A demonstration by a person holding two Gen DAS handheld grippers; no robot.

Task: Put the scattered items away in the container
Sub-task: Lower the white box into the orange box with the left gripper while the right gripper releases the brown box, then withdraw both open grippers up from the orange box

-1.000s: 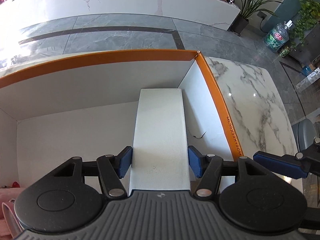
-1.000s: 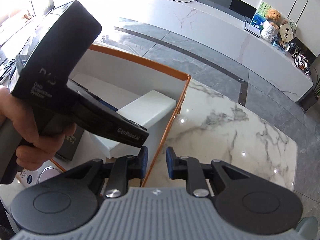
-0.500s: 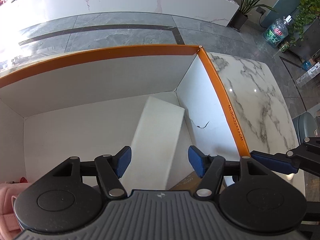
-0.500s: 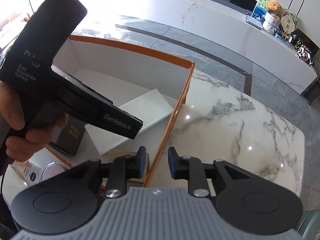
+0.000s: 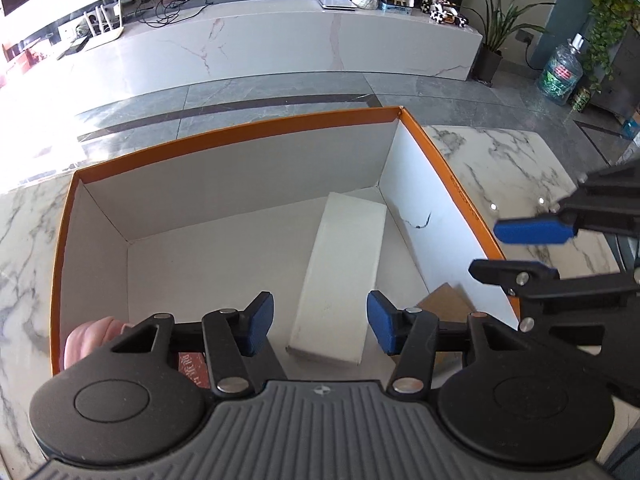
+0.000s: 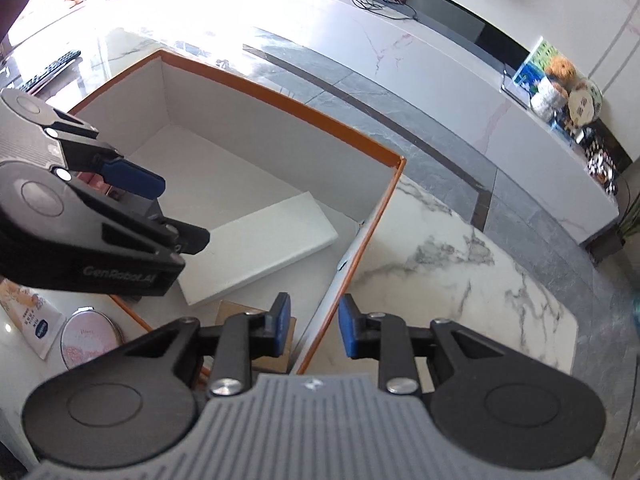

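Observation:
An orange-rimmed cardboard container [image 5: 240, 130] with white walls sits on the marble table. A flat white box [image 5: 344, 268] lies on its floor by the right wall, beside a brown cardboard piece [image 5: 444, 304]. My left gripper [image 5: 320, 326] hovers above the container's near side. Its jaws are closing with nothing between the pads. In the right wrist view the container [image 6: 280, 100], white box [image 6: 256, 248] and left gripper [image 6: 176, 212] show again. My right gripper [image 6: 314, 330] straddles the container's right wall. Its jaws are opening and the pads stand off the wall.
A pink soft item [image 5: 92, 336] and a red packet [image 5: 194, 368] lie in the container's near left. Outside it, a round pink tin [image 6: 90, 342] and a sachet [image 6: 36, 312] rest on the table. Bare marble table [image 6: 460, 272] stretches to the right.
The left gripper let go of the white box, which now lies on the container floor, then drew back and up. The right gripper's jaws widened around the wall.

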